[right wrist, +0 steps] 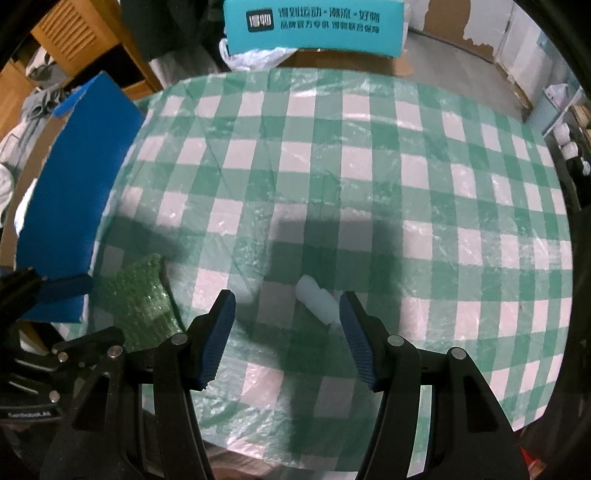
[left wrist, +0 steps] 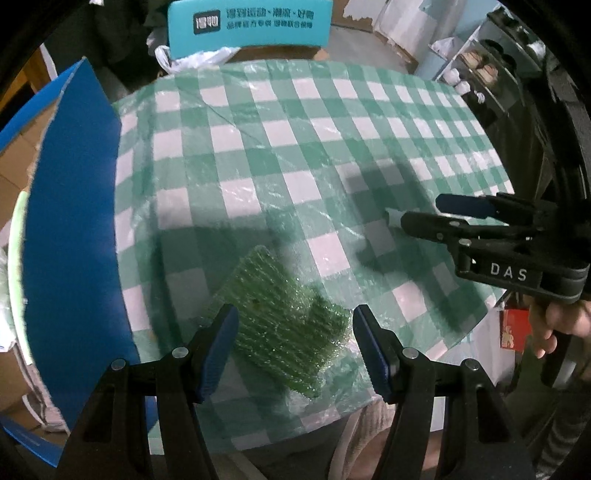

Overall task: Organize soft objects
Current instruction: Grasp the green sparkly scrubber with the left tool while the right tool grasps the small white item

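Bubble wrap (left wrist: 284, 332), a green folded pad of it, lies near the counter's near edge, seen in the left wrist view at about 6 o'clock. The left tool (left wrist: 295, 347) hangs over it with its blue-padded fingers (left wrist: 218, 354) spread wide on either side; the pads do not press on the wrap, though I cannot tell whether their tips brush it.

In the right wrist view the same pad (right wrist: 142, 306) sits at 8 o'clock, beside the left tool's dark body, where small white lettering is too blurred to read. The right tool (right wrist: 286, 332) is also spread, nothing pinched. A small white soft piece (right wrist: 319, 299) lies on the counter between its fingers, just beside the right-hand pad (right wrist: 356, 343); contact cannot be judged.

From the left wrist view the right tool (left wrist: 417, 214) reaches in from 3 o'clock, its housing marked "DAS", with a hand (left wrist: 554, 325) gripping it below.

The counter (right wrist: 406, 177) wears a green-and-white checked cloth under clear plastic film. A blue board (left wrist: 74, 221) stands along its edge at 9 o'clock.

Farthest, at 12 o'clock, a teal box (right wrist: 314, 26) carries a dark logo square and two lines of Chinese writing, too soft to read surely.
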Demonstrator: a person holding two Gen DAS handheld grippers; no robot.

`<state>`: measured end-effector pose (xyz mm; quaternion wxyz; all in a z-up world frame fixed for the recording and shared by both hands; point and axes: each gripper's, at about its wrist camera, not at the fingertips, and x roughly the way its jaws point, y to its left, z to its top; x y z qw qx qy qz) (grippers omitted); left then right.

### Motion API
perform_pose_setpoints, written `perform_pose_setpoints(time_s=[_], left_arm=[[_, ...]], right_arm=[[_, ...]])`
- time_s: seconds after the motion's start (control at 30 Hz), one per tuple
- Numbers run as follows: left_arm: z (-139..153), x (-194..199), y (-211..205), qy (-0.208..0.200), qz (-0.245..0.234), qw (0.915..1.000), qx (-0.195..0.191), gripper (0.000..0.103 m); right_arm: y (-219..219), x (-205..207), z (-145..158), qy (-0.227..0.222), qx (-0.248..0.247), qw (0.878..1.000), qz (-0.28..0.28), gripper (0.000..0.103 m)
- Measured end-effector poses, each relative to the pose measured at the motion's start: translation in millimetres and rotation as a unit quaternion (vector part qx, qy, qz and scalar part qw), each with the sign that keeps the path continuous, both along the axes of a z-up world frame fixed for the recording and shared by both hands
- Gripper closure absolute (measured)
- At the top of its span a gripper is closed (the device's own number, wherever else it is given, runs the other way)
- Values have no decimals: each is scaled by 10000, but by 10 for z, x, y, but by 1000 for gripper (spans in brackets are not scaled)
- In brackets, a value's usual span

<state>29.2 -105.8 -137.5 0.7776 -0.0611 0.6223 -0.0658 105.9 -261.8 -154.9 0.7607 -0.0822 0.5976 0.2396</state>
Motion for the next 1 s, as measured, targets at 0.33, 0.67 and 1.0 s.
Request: perform_pose_setpoints(time_s=[0.33, 0.67, 1.0], left_arm=[[-254, 7, -31, 256, -48, 9996, 96, 37], [-312, -10, -114, 283, -280, 9990, 211, 33], [-239, -2, -24, 262, -220, 9993, 159, 32]], right_arm=[[7, 6, -255, 32, -272, 9995, 174, 43], [46, 57, -415, -25, -538, 9982, 269, 43], [-65, 139, -490, -55, -607, 9981, 84, 74]])
